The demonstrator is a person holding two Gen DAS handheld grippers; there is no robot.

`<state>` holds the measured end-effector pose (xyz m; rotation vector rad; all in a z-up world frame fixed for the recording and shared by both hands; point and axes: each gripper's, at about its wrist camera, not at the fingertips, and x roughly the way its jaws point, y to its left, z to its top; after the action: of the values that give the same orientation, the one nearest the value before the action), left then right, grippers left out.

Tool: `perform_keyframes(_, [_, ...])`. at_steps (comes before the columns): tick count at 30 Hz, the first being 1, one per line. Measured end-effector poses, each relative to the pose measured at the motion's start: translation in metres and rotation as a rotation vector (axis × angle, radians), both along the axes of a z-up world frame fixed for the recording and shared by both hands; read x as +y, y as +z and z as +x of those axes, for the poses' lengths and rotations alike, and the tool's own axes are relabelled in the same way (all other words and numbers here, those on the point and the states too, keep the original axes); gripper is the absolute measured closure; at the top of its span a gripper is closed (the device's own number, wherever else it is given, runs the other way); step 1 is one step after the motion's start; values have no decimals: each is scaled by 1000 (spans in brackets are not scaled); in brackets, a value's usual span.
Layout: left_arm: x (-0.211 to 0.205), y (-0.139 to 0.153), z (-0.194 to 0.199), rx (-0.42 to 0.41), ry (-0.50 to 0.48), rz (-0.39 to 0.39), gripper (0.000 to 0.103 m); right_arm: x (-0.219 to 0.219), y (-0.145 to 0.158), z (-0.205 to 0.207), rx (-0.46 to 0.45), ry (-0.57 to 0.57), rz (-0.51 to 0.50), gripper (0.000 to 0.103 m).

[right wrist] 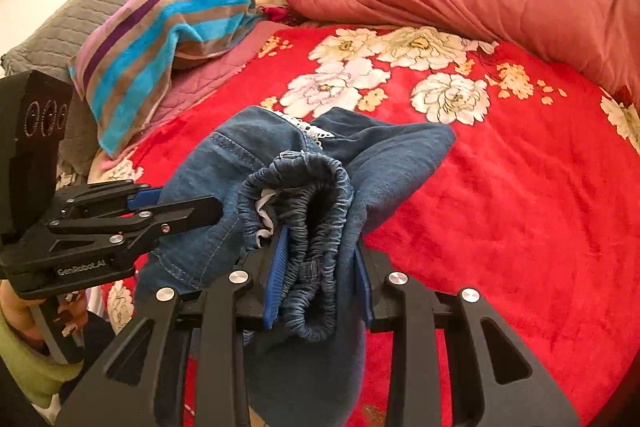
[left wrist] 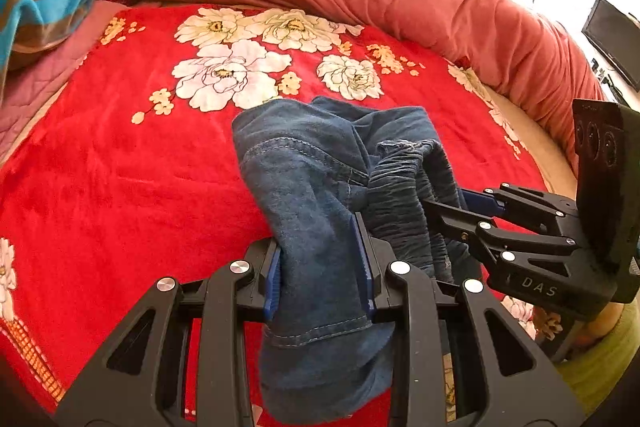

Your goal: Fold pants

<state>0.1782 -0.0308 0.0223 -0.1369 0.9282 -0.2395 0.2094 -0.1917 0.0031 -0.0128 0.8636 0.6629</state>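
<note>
The blue denim pants [left wrist: 320, 195] are bunched at frame centre over the red floral blanket [left wrist: 120, 187]. The left gripper [left wrist: 322, 275] is clamped on denim, the right gripper [right wrist: 320, 279] on the elastic waistband [right wrist: 308, 211]. The legs are cut off below.

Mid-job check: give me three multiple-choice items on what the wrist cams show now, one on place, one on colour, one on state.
1. Where is the striped towel?
A. on the pillow by the headboard
B. under the pants
C. in the right gripper

2. What colour are the pants?
A. black
B. blue denim
C. green

3. What is the right gripper doing?
A. hanging open
B. shut on the blanket
C. shut on the pants' waistband

Answers: 1 A, it drapes the pillow beyond the red blanket. 2 B, stitched blue denim fills both views. 3 C, its blue pads clamp the gathered elastic band; the left gripper grips denim too.
</note>
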Motion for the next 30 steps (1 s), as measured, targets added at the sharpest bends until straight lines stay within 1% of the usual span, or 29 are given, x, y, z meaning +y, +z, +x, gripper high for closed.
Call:
perform_keyframes(4, [0, -5, 1, 11, 3, 7, 82, 0, -10, 4, 12, -23, -31, 74])
perform_keyframes(6, [1, -8, 2, 16, 7, 11, 81, -1, -14, 6, 13, -39, -52, 71])
perform_keyframes(7, [1, -9, 2, 19, 8, 14, 77, -1, -16, 6, 12, -43, -61, 71])
perform_keyframes(10, [2, -14, 3, 30, 11, 25, 72, -3, -19, 5, 10, -54, -74, 69])
perform_keyframes(13, [3, -17, 3, 35, 14, 33, 68, -5, -22, 6, 14, -67, -83, 64])
perform_keyframes(16, [4, -21, 3, 39, 17, 42, 63, -8, -26, 6, 23, -89, -92, 57])
perform_keyframes(18, [5, -24, 3, 46, 20, 54, 61, -11, -29, 7, 30, -106, -102, 50])
perform_keyframes(22, [8, -38, 6, 80, 33, 70, 55, -15, -40, 9, 65, -130, -112, 48])
perform_keyframes(23, [8, -44, 6, 93, 35, 77, 54, -15, -44, 10, 79, -145, -125, 42])
perform_keyframes(24, [8, -47, 7, 101, 36, 80, 53, -15, -47, 11, 84, -157, -136, 39])
perform_keyframes(26, [10, -53, 7, 112, 45, 81, 51, -17, -51, 12, 101, -178, -126, 37])
perform_keyframes(28, [13, -52, 4, 110, 51, 67, 49, -20, -50, 11, 109, -192, -111, 34])
perform_keyframes(29, [13, -50, 3, 105, 52, 70, 48, -21, -48, 9, 101, -195, -113, 29])
perform_keyframes(30, [13, -46, 0, 96, 53, 76, 46, -21, -45, 7, 88, -199, -116, 27])
